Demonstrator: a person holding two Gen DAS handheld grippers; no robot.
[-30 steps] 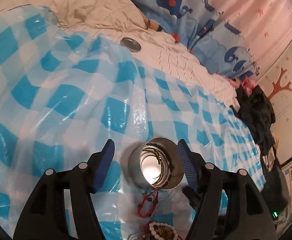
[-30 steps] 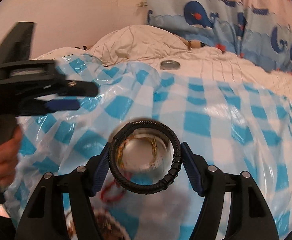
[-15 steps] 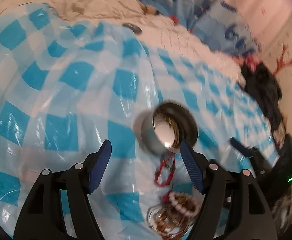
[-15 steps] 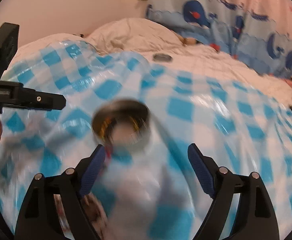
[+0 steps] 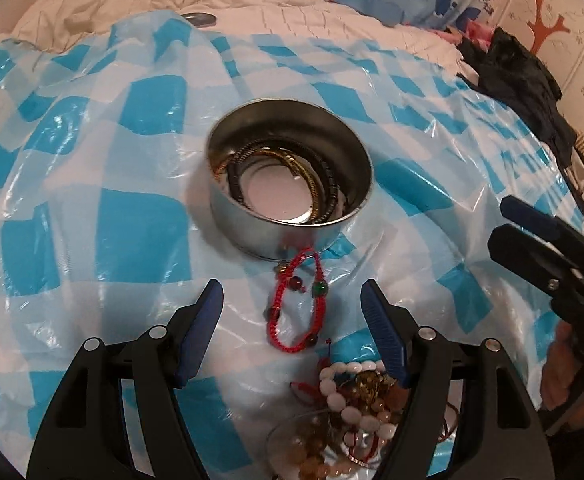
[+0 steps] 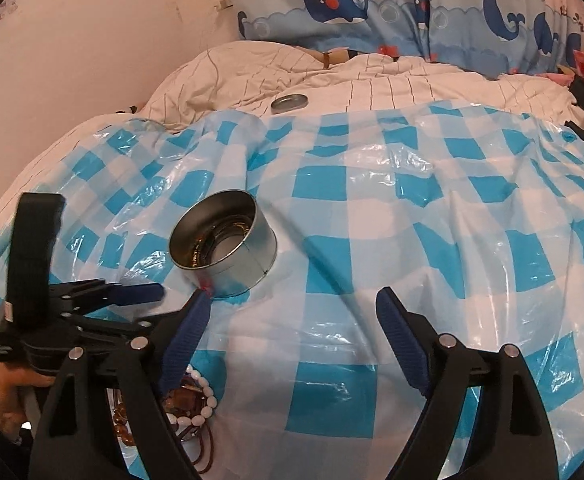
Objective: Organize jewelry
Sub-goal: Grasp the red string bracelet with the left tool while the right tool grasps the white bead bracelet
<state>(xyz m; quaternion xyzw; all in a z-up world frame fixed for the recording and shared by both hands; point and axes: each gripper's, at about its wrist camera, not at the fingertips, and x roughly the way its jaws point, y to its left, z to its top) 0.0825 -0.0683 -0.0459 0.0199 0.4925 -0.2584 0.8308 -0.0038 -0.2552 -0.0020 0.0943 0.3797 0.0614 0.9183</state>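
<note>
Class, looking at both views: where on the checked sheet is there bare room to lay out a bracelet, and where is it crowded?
Bare: the checked sheet right of the tin, and left of it in the left view. Crowded: the strip below the tin, where the red bracelet touches the tin wall and the bead pile lies just below.

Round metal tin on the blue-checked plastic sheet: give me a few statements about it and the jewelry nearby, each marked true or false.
1. The round metal tin holds bangles. True.
2. The red cord bracelet lies inside the tin. False: it lies on the blue-checked plastic sheet, just in front of the tin.
3. The left gripper has open, empty jaws. True.
4. The right gripper clamps a black bracelet. False: its jaws are open and empty.
5. The tin's round metal lid is on the tin. False: it lies apart on the white bedding.
</note>
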